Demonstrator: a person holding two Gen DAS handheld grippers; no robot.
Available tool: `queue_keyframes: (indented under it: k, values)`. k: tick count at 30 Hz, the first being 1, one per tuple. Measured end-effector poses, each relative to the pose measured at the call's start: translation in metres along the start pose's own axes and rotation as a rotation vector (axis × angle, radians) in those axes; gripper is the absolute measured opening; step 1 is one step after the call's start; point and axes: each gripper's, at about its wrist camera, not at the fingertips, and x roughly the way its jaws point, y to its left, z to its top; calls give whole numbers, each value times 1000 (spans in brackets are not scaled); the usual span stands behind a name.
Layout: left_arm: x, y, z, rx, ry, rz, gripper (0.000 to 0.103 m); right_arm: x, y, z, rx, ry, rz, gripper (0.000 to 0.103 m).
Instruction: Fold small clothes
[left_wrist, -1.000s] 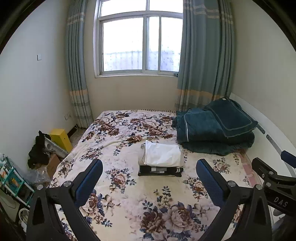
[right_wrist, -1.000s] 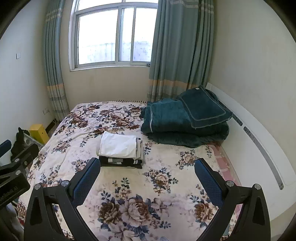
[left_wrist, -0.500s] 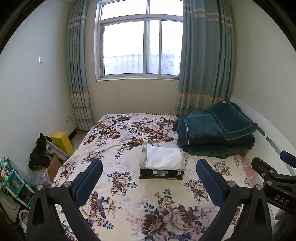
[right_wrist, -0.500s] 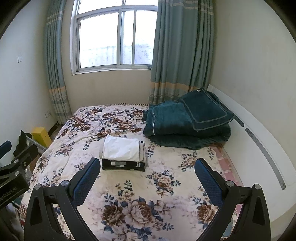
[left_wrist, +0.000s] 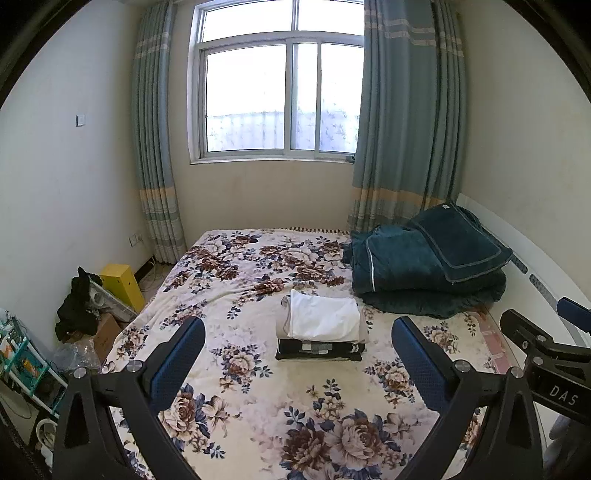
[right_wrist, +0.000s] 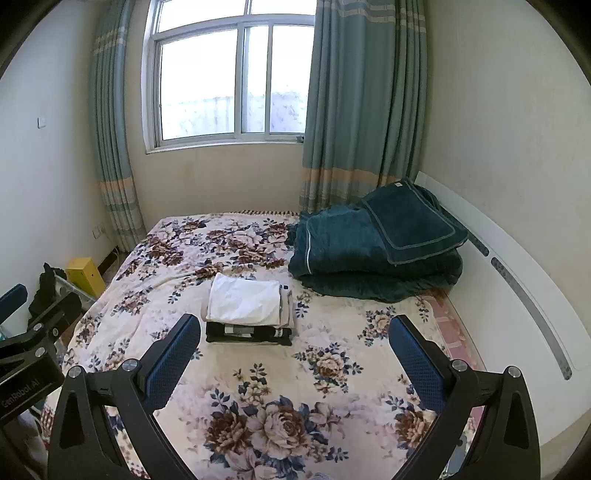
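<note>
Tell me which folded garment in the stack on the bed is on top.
The white garment tops the stack. Beneath it lies a grey piece showing only at its edges, and the black patterned garment sits at the bottom on the floral bedspread.

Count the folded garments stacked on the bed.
3 visible: a white garment on top, a grey one peeking out beneath it, and a black patterned one at the bottom. More layers may be hidden inside the stack.
</note>
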Motion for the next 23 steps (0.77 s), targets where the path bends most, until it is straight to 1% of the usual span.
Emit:
queue_keyframes:
  k: [9,23]
  values:
    - [-1,0,2,-3,-5,2,103,0,2,5,-3,-11,8,103]
    - [-1,0,9,-1,-9,2,103,-1,9,2,-6,-25,13,103]
